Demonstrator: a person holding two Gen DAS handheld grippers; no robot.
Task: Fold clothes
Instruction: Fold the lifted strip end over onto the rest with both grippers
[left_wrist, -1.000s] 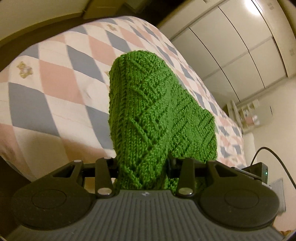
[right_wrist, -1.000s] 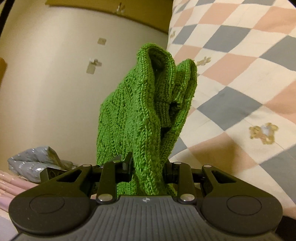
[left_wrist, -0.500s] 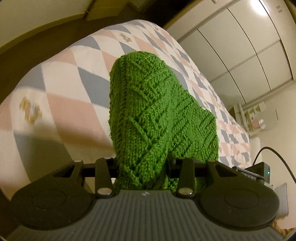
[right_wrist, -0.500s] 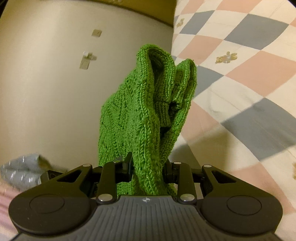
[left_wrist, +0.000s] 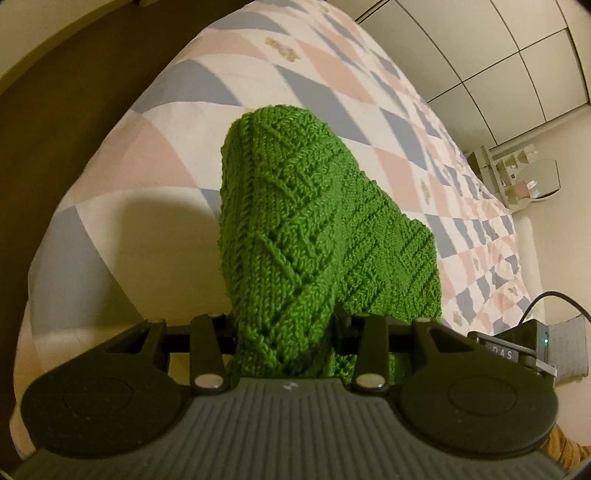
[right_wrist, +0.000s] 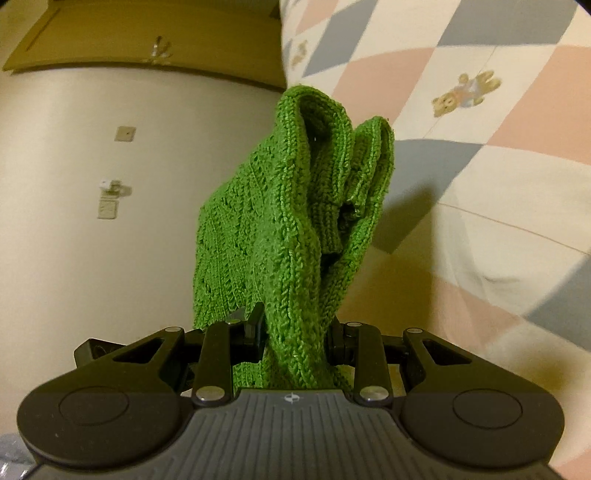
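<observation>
A green knitted garment (left_wrist: 310, 229) with a raised diagonal pattern fills the middle of the left wrist view. My left gripper (left_wrist: 284, 325) is shut on its bunched edge and holds it up in front of the bed. My right gripper (right_wrist: 295, 332) is shut on another bunched part of the same green knit (right_wrist: 295, 206), whose folded ribbed edges stand up above the jaws. The fingertips of both grippers are hidden in the fabric.
A bed with a pink, grey and white diamond quilt (left_wrist: 177, 122) with small teddy bears (right_wrist: 465, 92) lies beyond the garment. A wardrobe with pale doors (left_wrist: 509, 55) stands at the right. A cream wall (right_wrist: 74, 221) is left of the right gripper.
Both grippers have moved with the garment toward the bed's corner and edge. The quilt now sits closer and more central behind the knit. Both grips are unchanged.
</observation>
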